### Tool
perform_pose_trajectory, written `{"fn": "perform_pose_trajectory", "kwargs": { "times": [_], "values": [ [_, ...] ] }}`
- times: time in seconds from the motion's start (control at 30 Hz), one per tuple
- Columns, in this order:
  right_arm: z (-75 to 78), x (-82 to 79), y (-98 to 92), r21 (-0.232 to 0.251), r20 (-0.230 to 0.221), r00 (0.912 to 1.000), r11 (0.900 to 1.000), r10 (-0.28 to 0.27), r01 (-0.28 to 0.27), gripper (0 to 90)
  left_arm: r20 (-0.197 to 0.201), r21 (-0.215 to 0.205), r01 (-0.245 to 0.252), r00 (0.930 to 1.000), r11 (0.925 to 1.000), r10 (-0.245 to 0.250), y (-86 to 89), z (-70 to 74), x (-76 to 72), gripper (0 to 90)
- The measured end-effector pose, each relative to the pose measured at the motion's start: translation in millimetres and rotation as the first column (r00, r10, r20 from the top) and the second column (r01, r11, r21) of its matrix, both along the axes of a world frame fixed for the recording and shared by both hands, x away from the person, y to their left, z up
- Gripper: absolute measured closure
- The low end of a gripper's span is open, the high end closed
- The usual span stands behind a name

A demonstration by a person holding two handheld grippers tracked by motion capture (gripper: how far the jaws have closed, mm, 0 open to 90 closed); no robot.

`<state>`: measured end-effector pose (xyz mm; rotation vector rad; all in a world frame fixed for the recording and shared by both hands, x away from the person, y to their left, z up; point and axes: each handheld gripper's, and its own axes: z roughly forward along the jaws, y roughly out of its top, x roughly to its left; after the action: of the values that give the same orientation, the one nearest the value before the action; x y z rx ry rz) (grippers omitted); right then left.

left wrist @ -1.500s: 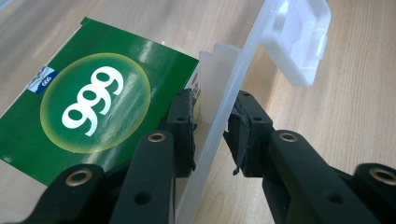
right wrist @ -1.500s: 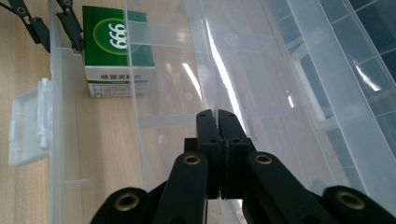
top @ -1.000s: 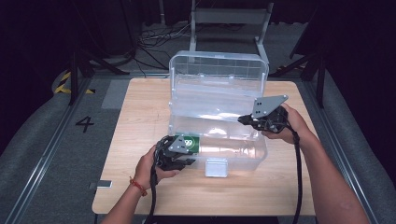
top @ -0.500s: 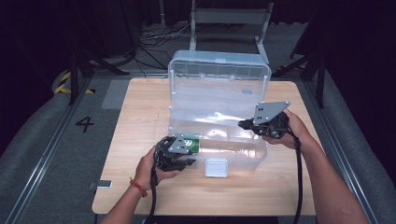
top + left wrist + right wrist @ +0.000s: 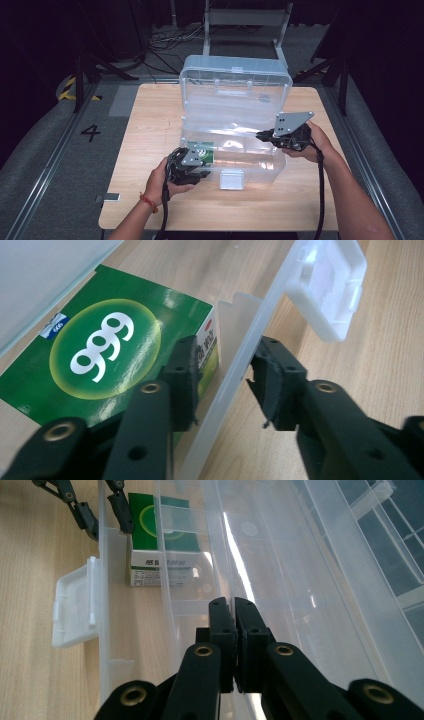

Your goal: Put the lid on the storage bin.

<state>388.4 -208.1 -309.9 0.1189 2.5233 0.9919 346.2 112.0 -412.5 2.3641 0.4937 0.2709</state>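
A clear plastic storage box (image 5: 260, 167) stands on the wooden table with its lid (image 5: 235, 65) raised upright. A green carton marked 999 (image 5: 204, 150) (image 5: 100, 350) (image 5: 160, 540) lies in the box's front left corner. My left gripper (image 5: 200, 172) (image 5: 225, 380) is open, its jaws astride the box's front wall (image 5: 250, 345), one inside by the carton, one outside. My right gripper (image 5: 262, 136) (image 5: 232, 610) is shut on the thin rim of a clear inner tray (image 5: 280, 580) over the box's right half.
The box's white latch (image 5: 231, 179) (image 5: 327, 280) (image 5: 75, 610) hangs out from the front wall, right of my left gripper (image 5: 102, 515). Bare wood (image 5: 150, 115) lies on both sides of the box. A metal chair frame (image 5: 245, 20) stands behind the table.
My right gripper has come down and slightly left with the clear tray, lowering it toward the box. The left gripper has stayed at the front wall.
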Motion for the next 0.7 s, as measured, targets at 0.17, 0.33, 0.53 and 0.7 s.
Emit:
{"fn": "perform_pose_trajectory", "kwargs": {
  "times": [0.17,0.33,0.53,0.7],
  "values": [
    [-0.9,-1.1,-1.2,0.003,0.005,1.0,1.0,0.0,-0.001,87.8,0.016,-0.036,-0.016,0.9997,0.9992,0.017,6.6,8.3,-10.1,43.0],
    [-1.7,-2.7,-1.3,0.003,0.006,1.0,1.0,0.001,-0.001,87.4,-0.005,-0.088,-0.039,0.9993,0.9954,0.038,21.1,19.2,-16.5,35.3],
    [-2.1,-4.6,0.1,-0.009,0.016,0.9999,1.0,-0.004,0.004,86.7,0.041,-0.125,-0.076,0.9958,0.9892,0.082,43.1,39.3,-22.0,31.0],
    [-2.3,-4.7,0.5,-0.009,0.016,0.9998,1.0,-0.007,0.007,86.4,0.058,-0.191,-0.095,0.9924,0.9768,0.108,56.2,57.2,-16.0,31.2]
  ]
}}
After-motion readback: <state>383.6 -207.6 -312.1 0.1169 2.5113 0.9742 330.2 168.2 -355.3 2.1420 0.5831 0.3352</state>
